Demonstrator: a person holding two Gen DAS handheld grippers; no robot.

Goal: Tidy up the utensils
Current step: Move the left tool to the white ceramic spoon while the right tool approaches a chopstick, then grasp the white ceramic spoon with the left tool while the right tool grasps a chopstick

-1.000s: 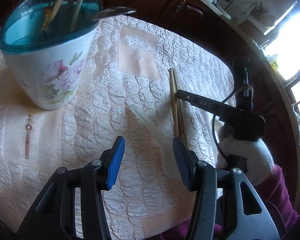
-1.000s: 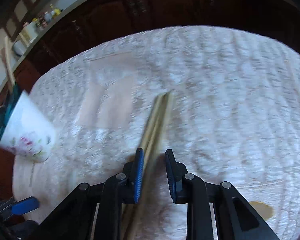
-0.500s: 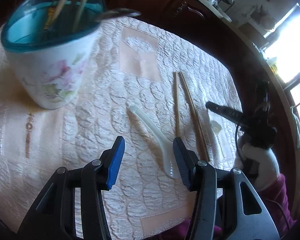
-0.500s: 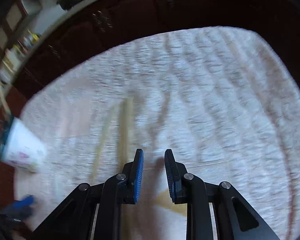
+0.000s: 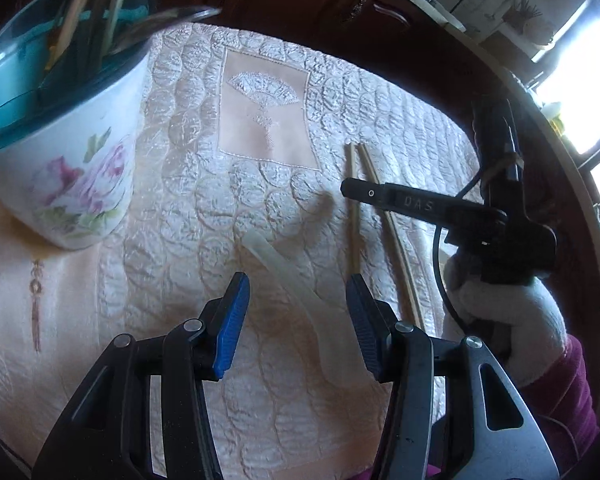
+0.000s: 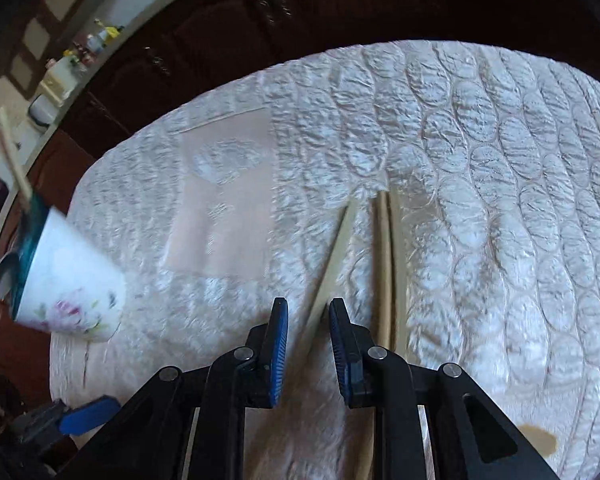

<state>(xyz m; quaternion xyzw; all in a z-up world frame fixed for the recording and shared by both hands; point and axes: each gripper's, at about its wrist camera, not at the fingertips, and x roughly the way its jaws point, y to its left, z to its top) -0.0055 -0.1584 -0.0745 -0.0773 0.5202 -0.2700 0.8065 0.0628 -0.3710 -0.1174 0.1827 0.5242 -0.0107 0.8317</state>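
A quilted cloth point(image 5: 172, 184) covers the tabletop point(image 5: 440, 80), leaving a broad bare stretch between the floral cup point(image 5: 72, 168) at the far left and the loose utensils at centre. The cup, crowded with upright sticks and a spoon, blocks the left approach. A white spoon point(image 5: 300, 292) lies slantwise under the wide gap of the left tool point(image 5: 296, 320). Just right of it, two chopsticks point(image 5: 354, 216) run away from the camera, and the right tool point(image 6: 308, 340) hovers over them, one chopstick point(image 6: 332, 264) between its narrowly parted pads, closing off that side. Beyond the sticks the cloth lies open to the tabletop's dark rim
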